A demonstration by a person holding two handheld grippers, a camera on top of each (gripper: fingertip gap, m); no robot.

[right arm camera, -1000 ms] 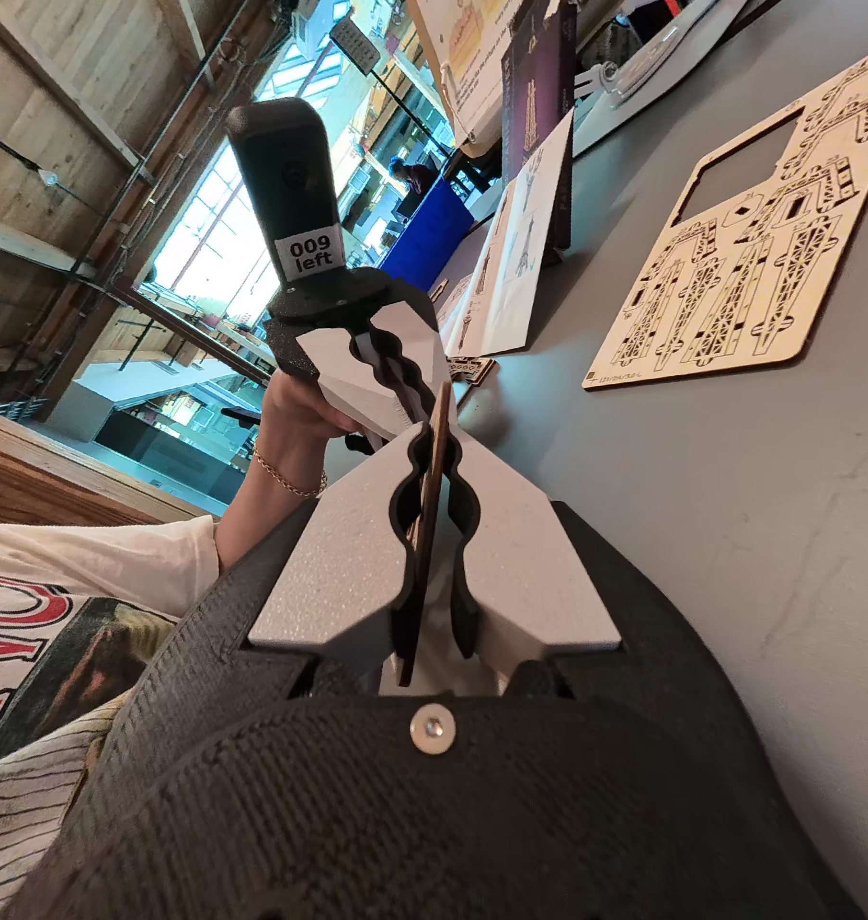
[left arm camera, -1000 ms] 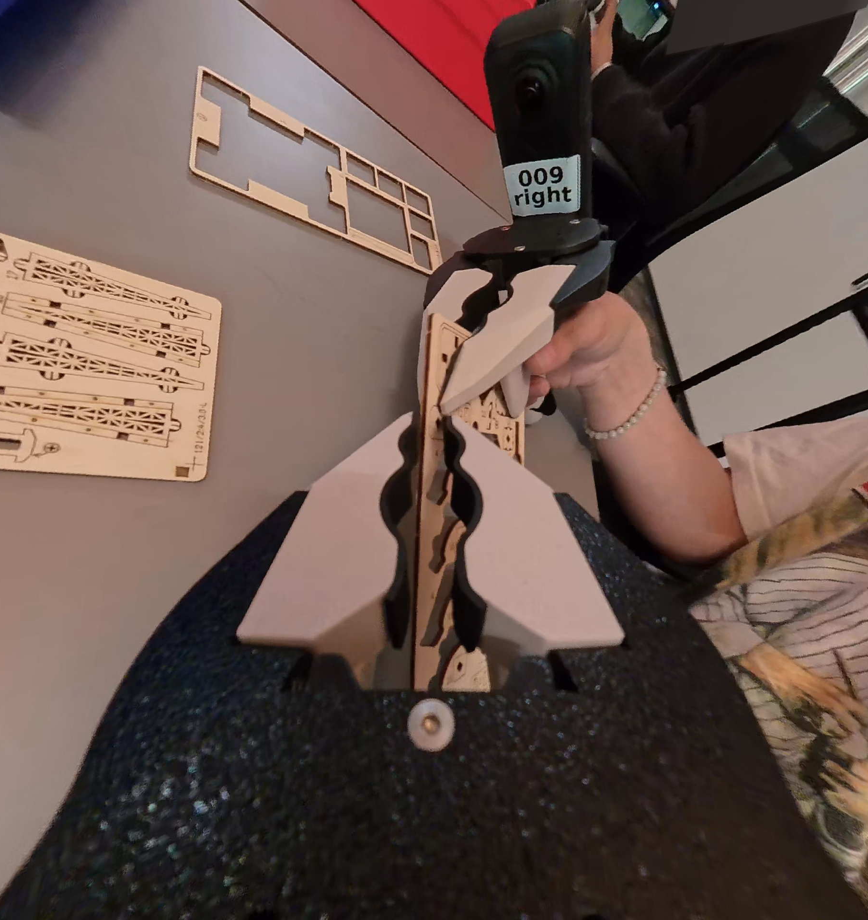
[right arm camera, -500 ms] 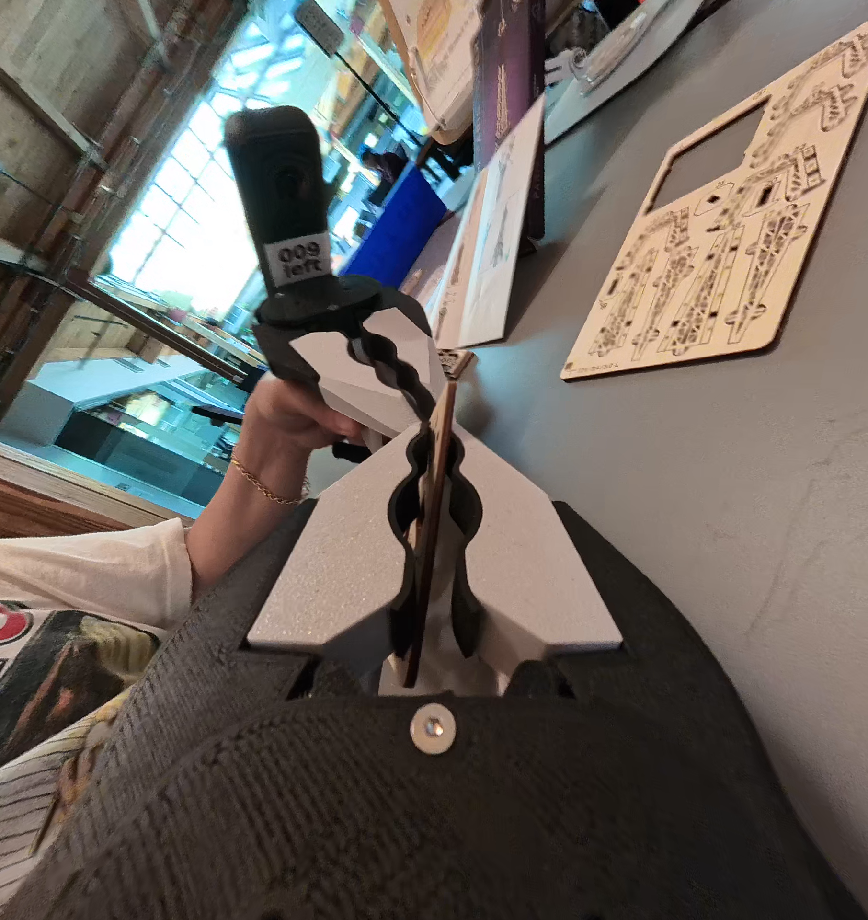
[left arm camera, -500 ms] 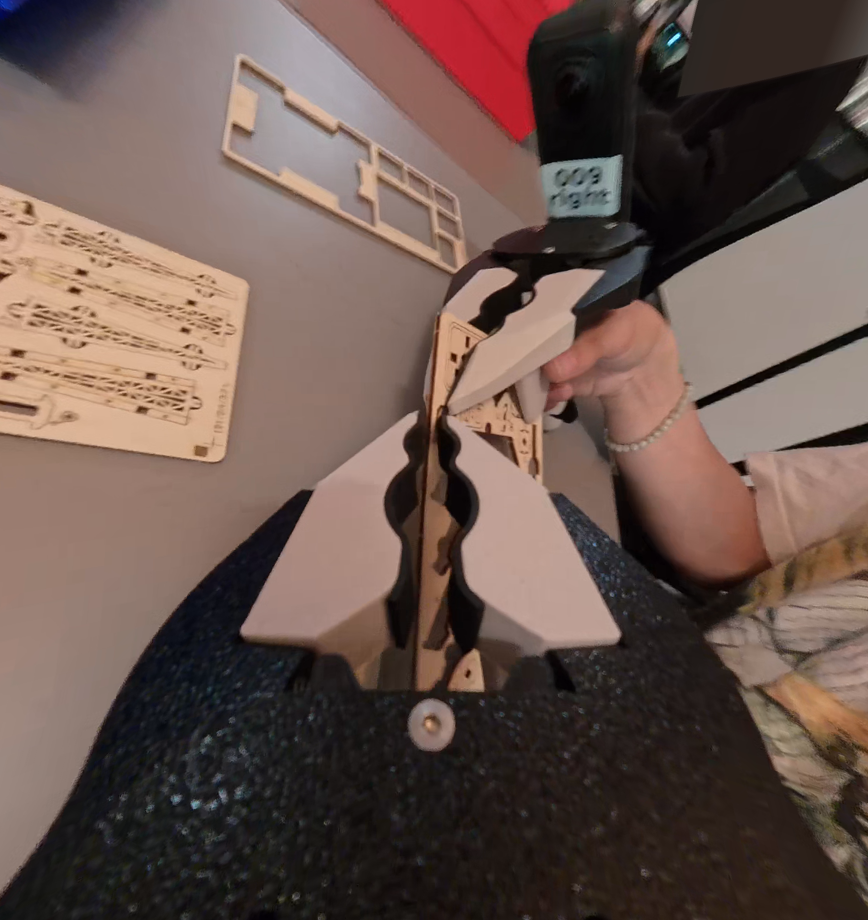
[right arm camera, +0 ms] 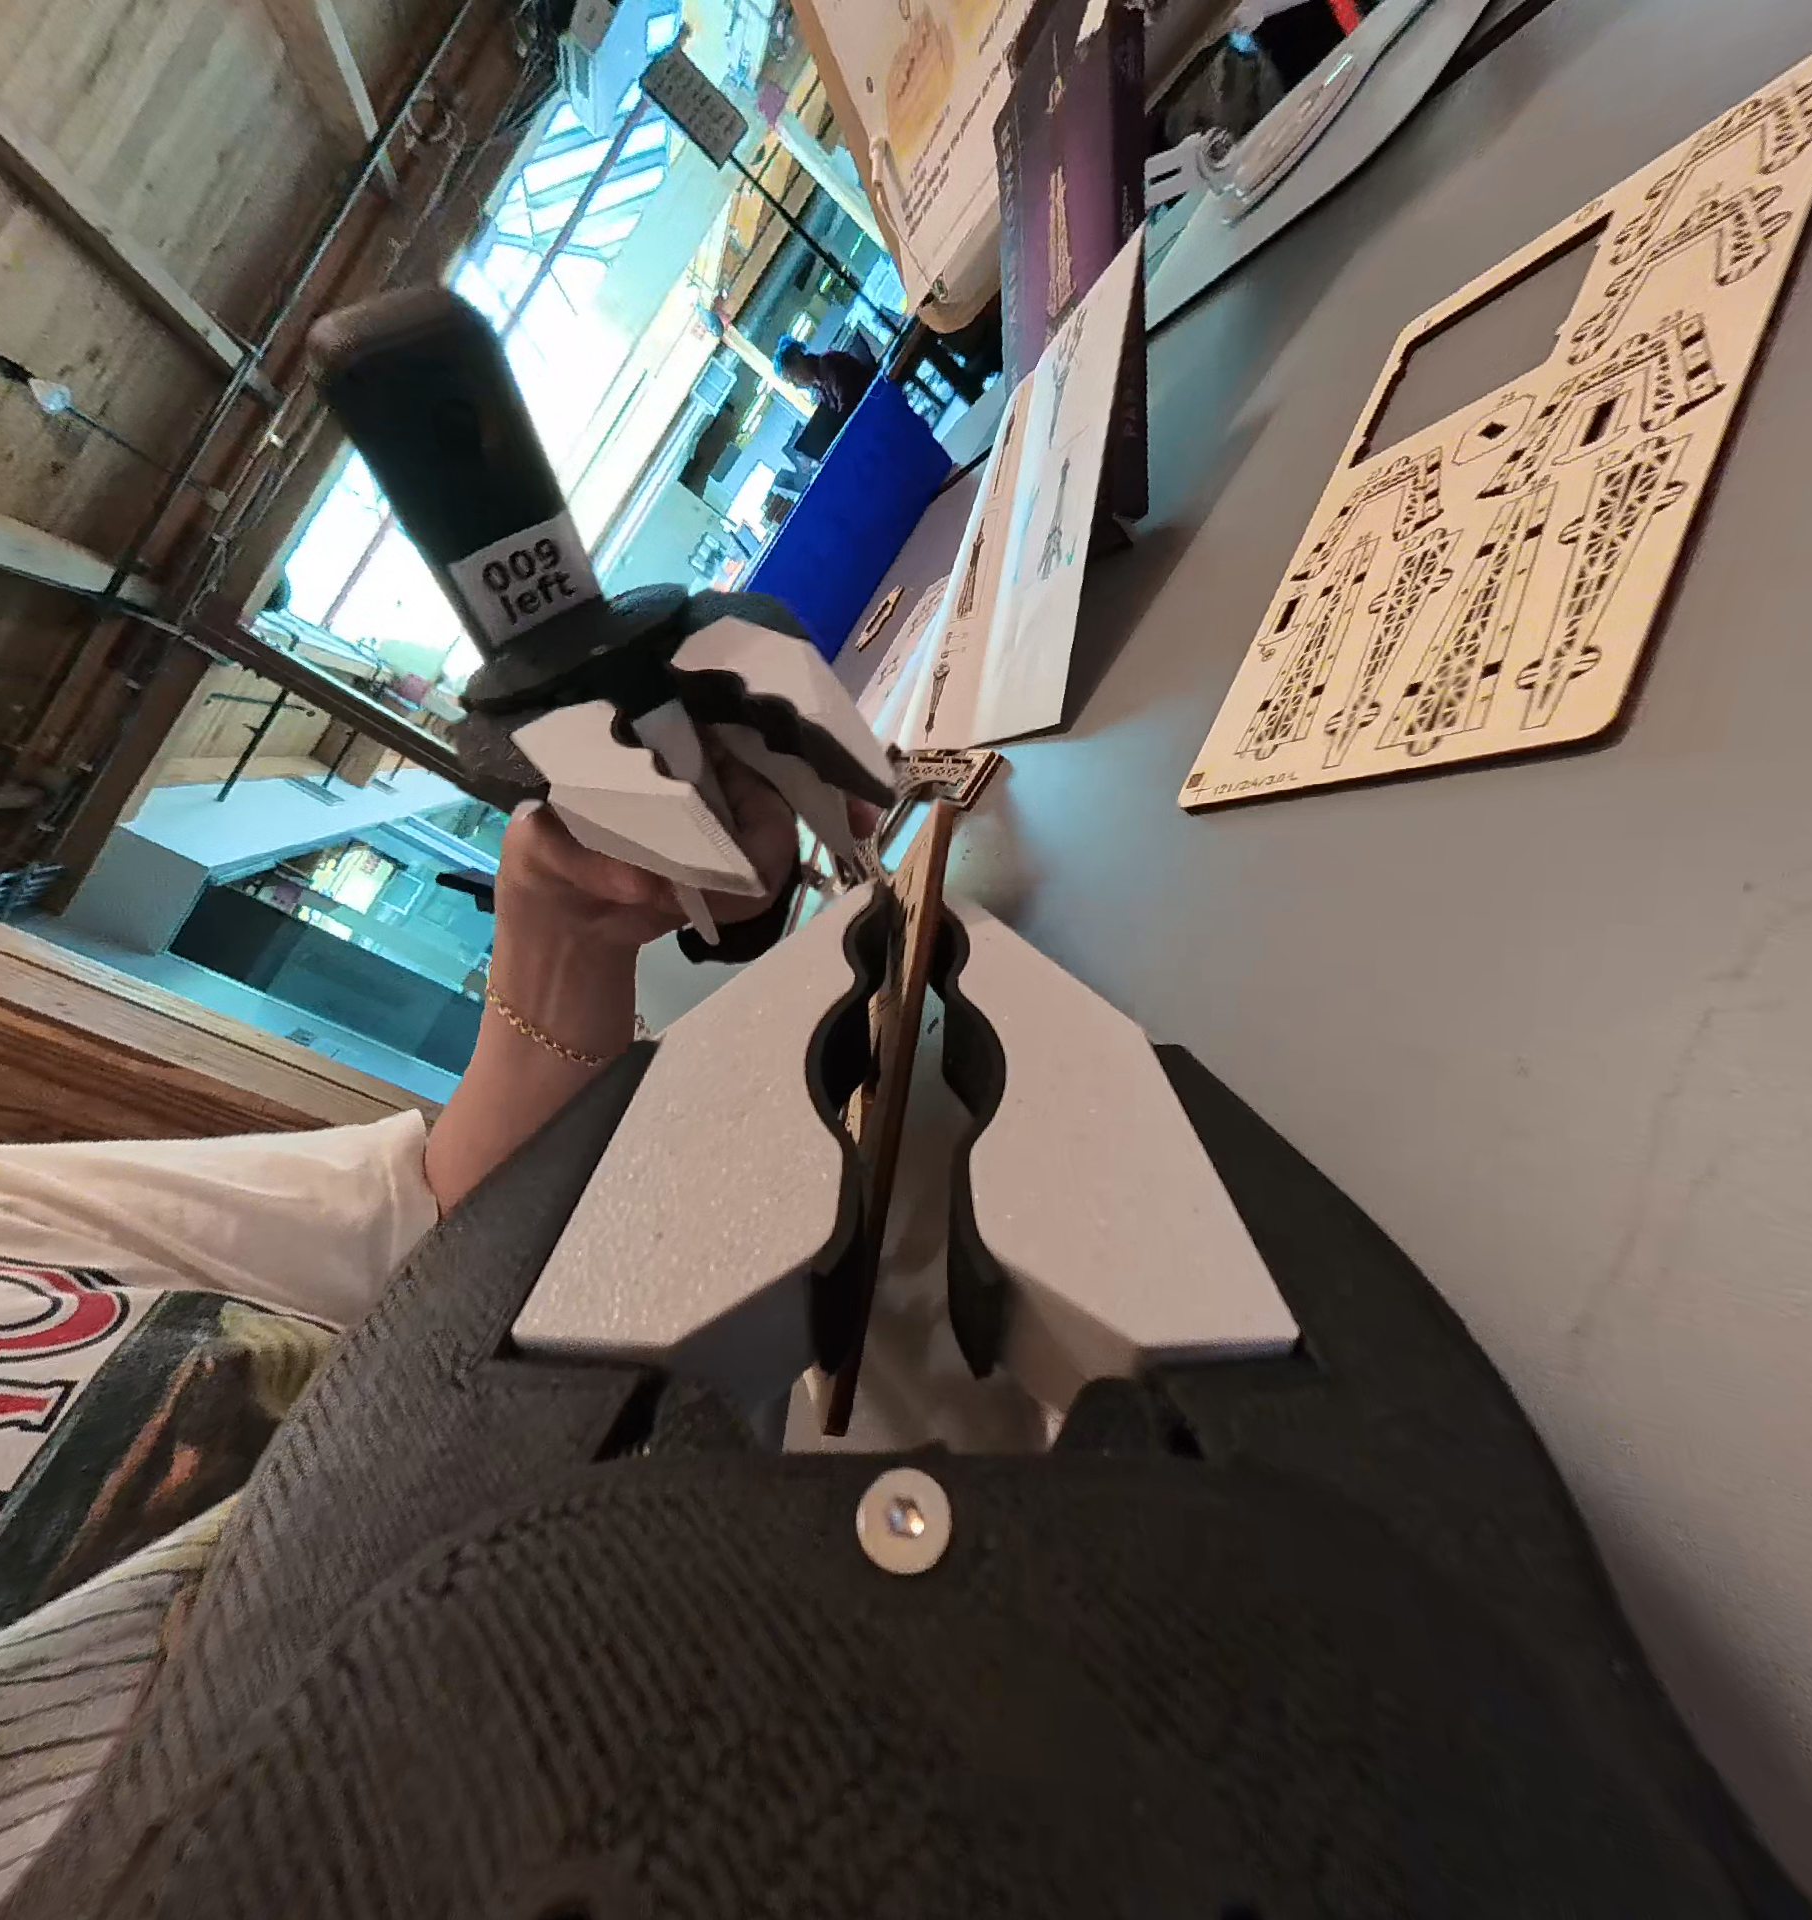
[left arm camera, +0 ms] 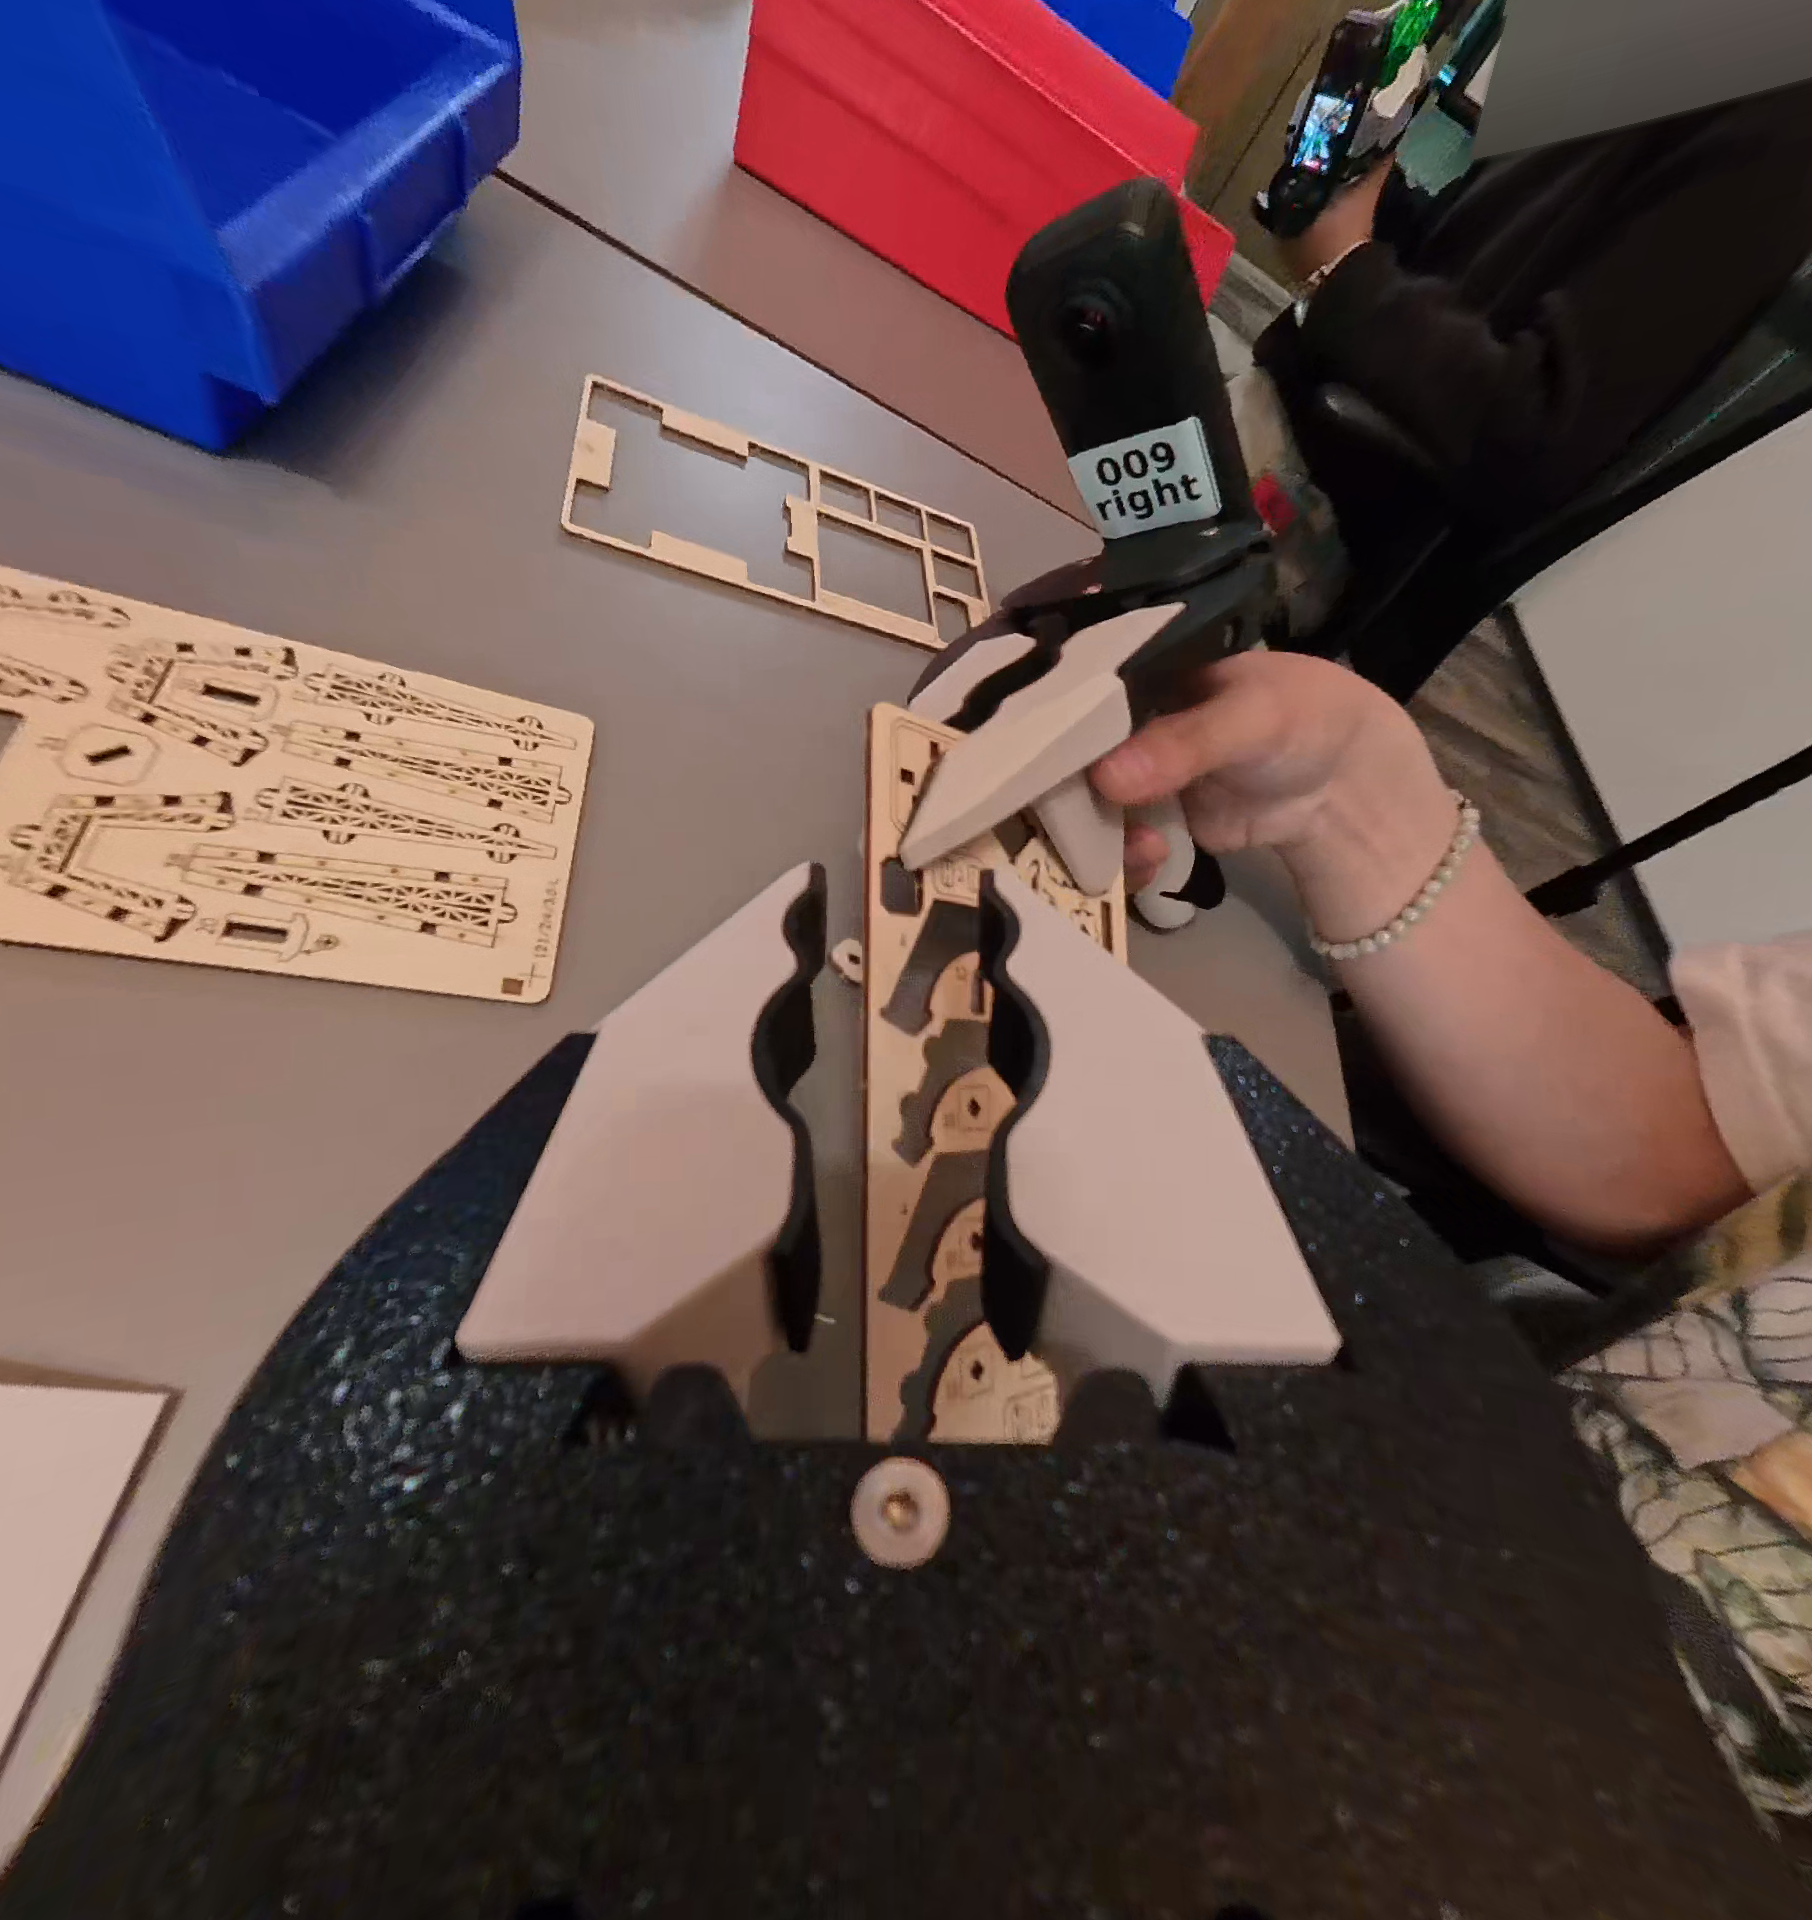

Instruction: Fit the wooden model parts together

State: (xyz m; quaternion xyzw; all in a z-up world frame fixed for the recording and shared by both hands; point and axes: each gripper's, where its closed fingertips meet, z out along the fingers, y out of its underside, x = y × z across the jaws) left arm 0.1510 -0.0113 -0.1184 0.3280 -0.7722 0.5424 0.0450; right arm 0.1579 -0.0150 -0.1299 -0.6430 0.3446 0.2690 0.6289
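A narrow wooden parts sheet [left arm camera: 923, 1195] with several cut-outs runs between my two grippers above the grey table [left arm camera: 258, 1143]. My left gripper [left arm camera: 897, 878] is open, its fingers on either side of the sheet's near end with a gap on the left. My right gripper [left arm camera: 907, 857] is shut on the sheet's far end. In the right wrist view the sheet [right arm camera: 897, 1091] stands edge-on between my right gripper's [right arm camera: 912, 909] fingers, and the left gripper [right arm camera: 819, 842] is open beyond it. A small loose wooden piece [left arm camera: 848, 956] lies on the table.
A wooden sheet of lattice parts [left arm camera: 258, 821] lies to the left and also shows in the right wrist view [right arm camera: 1504, 561]. An emptied wooden frame [left arm camera: 777, 520], a blue bin [left arm camera: 206, 187] and a red bin [left arm camera: 933, 135] sit farther back. An instruction booklet [right arm camera: 1037, 582] lies beyond. Only a small space, under 4 cm, lies between the two pairs of fingers.
My left gripper has opened and let go of the narrow sheet. The right gripper still holds it. The left view has tilted down toward the table.
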